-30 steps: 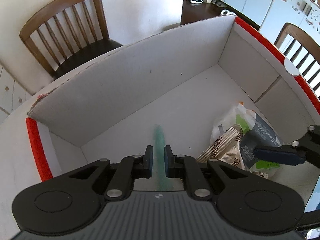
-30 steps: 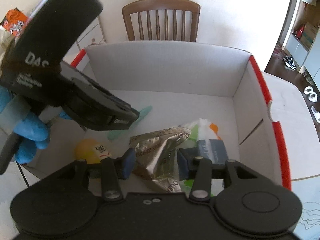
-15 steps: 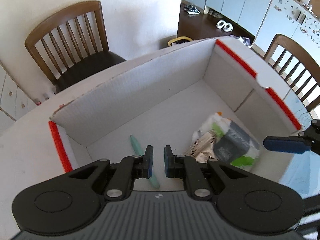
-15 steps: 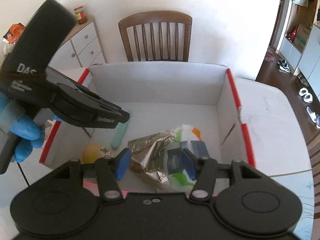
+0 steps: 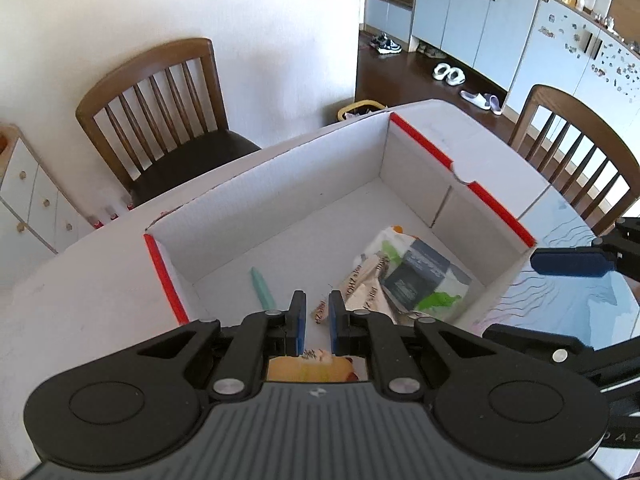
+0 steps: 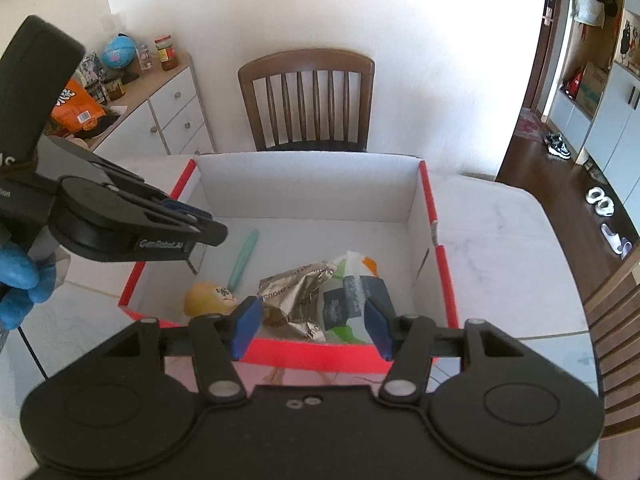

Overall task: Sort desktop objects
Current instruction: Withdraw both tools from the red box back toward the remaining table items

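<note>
Red-edged box (image 6: 434,216) on pale table (image 6: 500,240), wooden chair (image 6: 308,100) behind, left fingers (image 5: 298,320) together, right fingers (image 6: 247,326) opening, empty.

The right claw (image 6: 311,322), opening and empty, hangs above a red-edged box (image 6: 427,200) holding crumpled snack packets (image 6: 304,292), a teal pen (image 6: 243,258) and perhaps a yellow fruit (image 6: 206,300).

Box (image 5: 280,188) far half bare.

left gripper (image 5: 317,318): jaws nearly closed, seemingly empty | right gripper (image 6: 311,328): jaws opening, nothing gripped | gloved hand (image 6: 18,280) held left gripper
</note>
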Action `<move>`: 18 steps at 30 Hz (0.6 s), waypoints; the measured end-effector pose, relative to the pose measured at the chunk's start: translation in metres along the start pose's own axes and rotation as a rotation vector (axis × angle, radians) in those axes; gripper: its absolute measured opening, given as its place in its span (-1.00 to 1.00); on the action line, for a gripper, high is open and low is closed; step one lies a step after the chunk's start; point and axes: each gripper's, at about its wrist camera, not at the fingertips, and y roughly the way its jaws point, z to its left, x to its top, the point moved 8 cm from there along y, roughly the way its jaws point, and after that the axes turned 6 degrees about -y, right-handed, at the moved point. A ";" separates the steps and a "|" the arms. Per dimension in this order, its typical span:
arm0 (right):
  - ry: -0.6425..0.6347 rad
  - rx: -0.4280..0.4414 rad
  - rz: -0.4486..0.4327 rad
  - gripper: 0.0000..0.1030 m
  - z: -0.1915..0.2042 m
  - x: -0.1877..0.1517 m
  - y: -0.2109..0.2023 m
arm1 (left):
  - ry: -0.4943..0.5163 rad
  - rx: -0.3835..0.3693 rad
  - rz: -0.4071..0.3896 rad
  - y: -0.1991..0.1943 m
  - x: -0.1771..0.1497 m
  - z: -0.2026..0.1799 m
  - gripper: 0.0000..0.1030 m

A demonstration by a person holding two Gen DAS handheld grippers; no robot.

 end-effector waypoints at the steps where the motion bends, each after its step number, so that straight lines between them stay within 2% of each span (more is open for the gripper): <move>1: 0.001 -0.002 -0.003 0.19 0.000 -0.002 -0.004 | -0.002 0.000 -0.002 -0.004 -0.002 -0.001 -0.81; 7: 0.004 -0.002 -0.029 0.25 -0.004 -0.012 -0.027 | 0.000 -0.003 -0.025 -0.028 -0.018 -0.015 -0.81; 12: -0.002 0.002 -0.043 0.25 -0.005 -0.021 -0.042 | -0.010 -0.010 -0.042 -0.044 -0.033 -0.025 -0.73; 15: -0.006 0.003 -0.047 0.25 -0.005 -0.025 -0.048 | -0.016 -0.014 -0.051 -0.054 -0.041 -0.031 -0.46; 17: -0.010 0.004 -0.049 0.25 -0.005 -0.028 -0.052 | -0.018 -0.018 -0.054 -0.058 -0.046 -0.034 -0.12; 18: -0.013 0.004 -0.051 0.25 -0.005 -0.030 -0.054 | -0.018 -0.017 -0.058 -0.061 -0.048 -0.036 -0.03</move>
